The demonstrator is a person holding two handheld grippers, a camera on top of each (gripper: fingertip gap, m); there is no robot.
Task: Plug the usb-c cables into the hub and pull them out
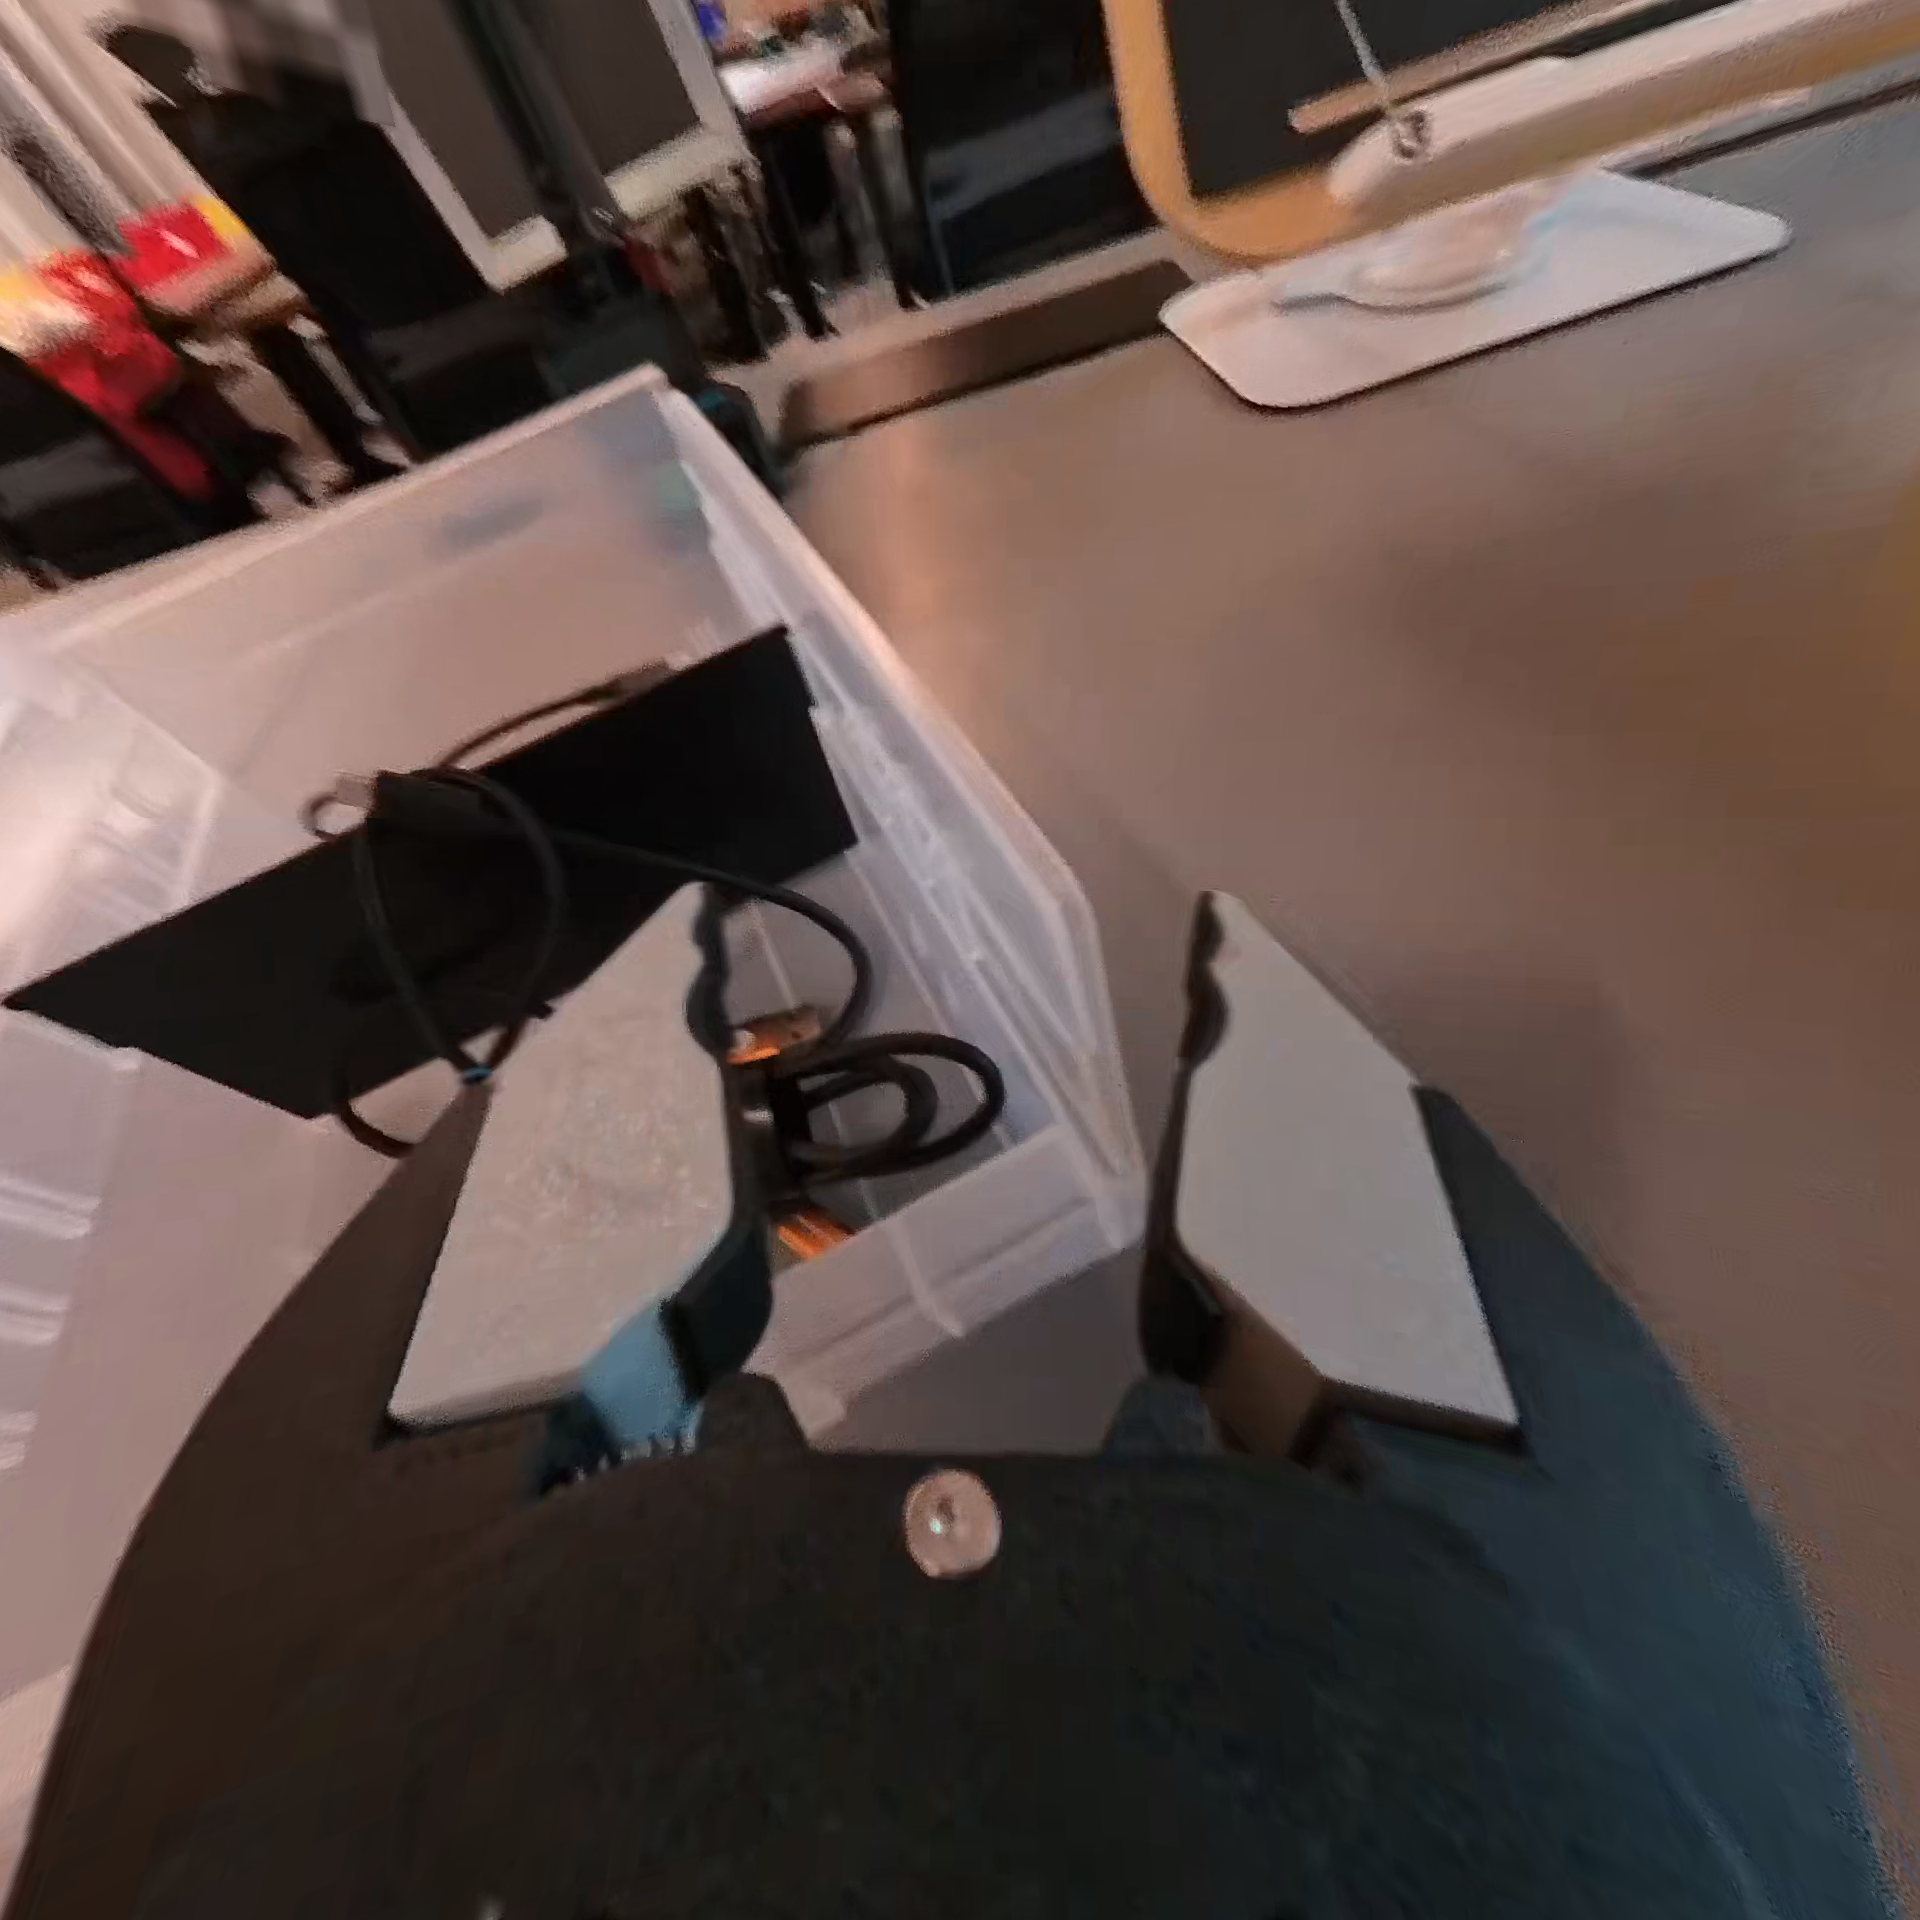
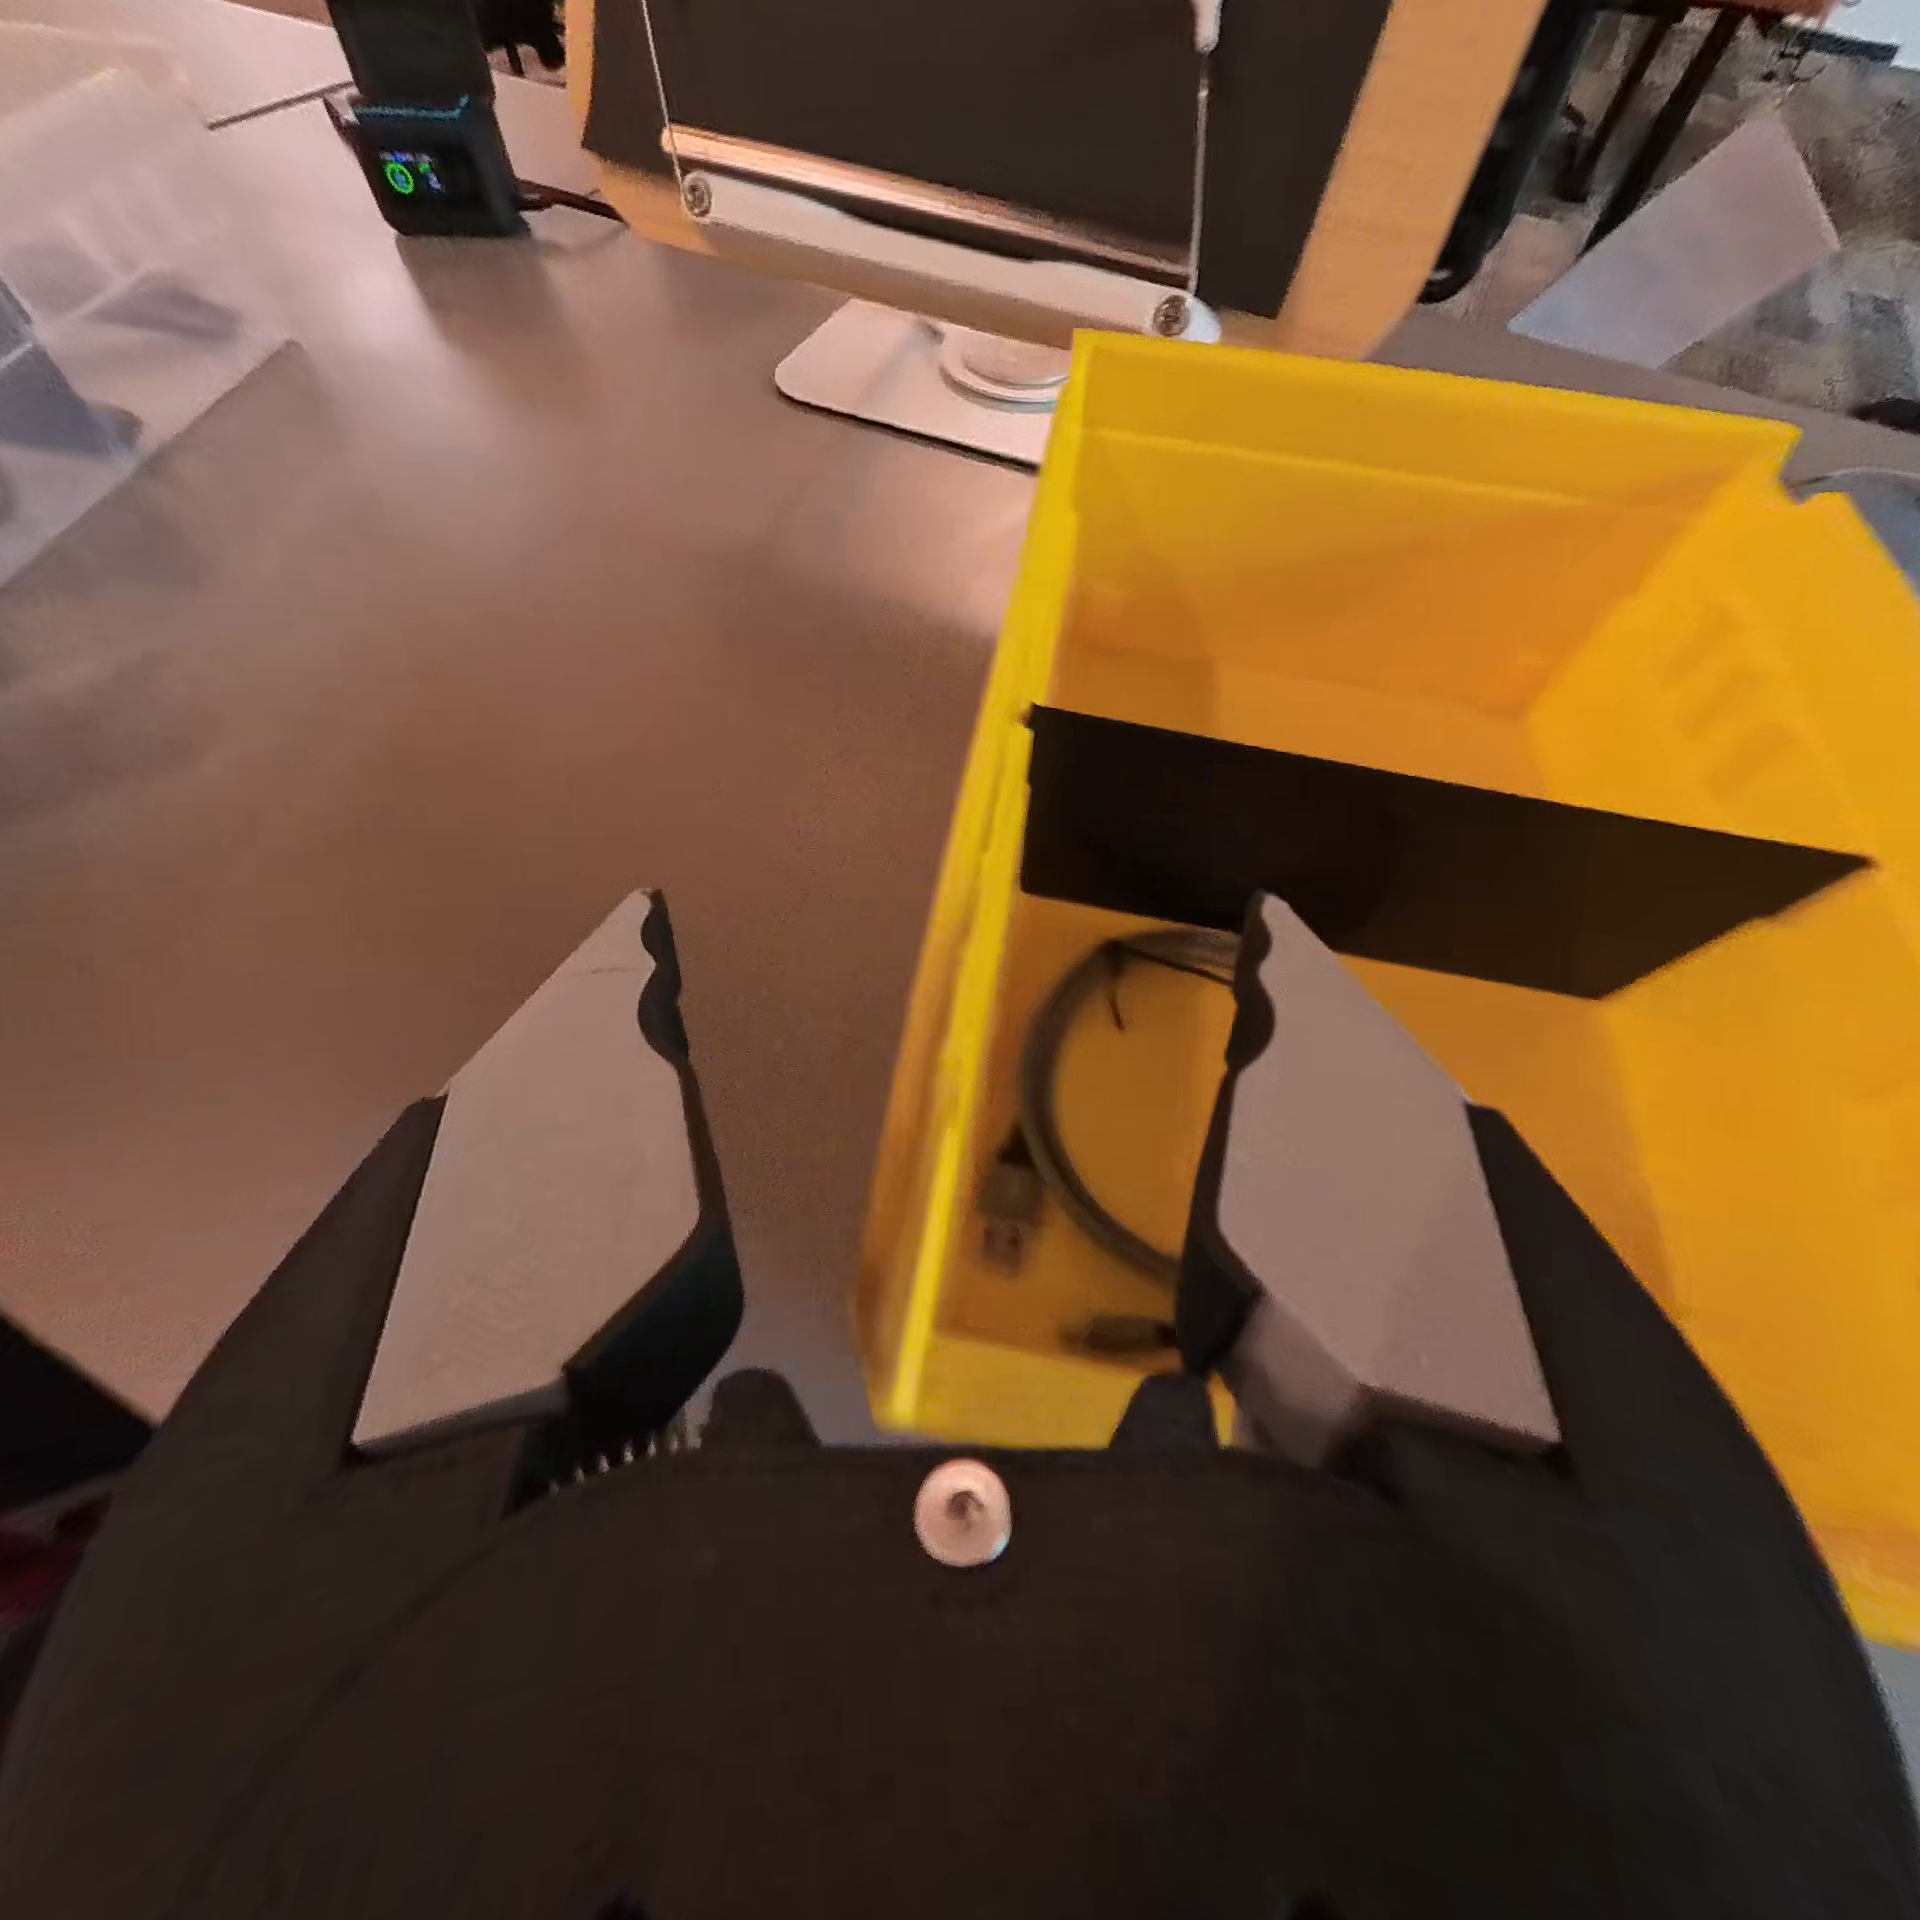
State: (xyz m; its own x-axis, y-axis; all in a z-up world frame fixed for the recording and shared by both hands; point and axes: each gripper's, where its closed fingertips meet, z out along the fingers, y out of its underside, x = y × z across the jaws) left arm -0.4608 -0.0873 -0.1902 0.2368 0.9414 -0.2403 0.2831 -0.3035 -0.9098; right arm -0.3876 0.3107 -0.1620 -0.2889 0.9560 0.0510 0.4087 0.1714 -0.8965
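Note:
In the left wrist view my left gripper [image 1: 956, 940] is open and empty above the near right corner of a clear plastic bin [image 1: 966, 831]. The bin holds black cables [image 1: 894, 1101] coiled in its near compartment and looped over a black divider [image 1: 468, 894]. In the right wrist view my right gripper [image 2: 956, 914] is open and empty over the left wall of a yellow bin [image 2: 966, 1039]. A grey cable [image 2: 1070, 1122] with a plug lies coiled in the yellow bin's near compartment, before a black divider [image 2: 1403, 862]. The picture is blurred.
A monitor with a wooden frame stands on a white base [image 1: 1475, 291] at the back of the grey table [image 1: 1455, 779]; it also shows in the right wrist view [image 2: 914, 384]. A small black device with a lit screen [image 2: 431, 171] stands at the back left. Left tips and right tips are each some 40 cm from the white base [image 1: 1475, 291]. It turns up in the right wrist view [image 2: 991, 391] as well.

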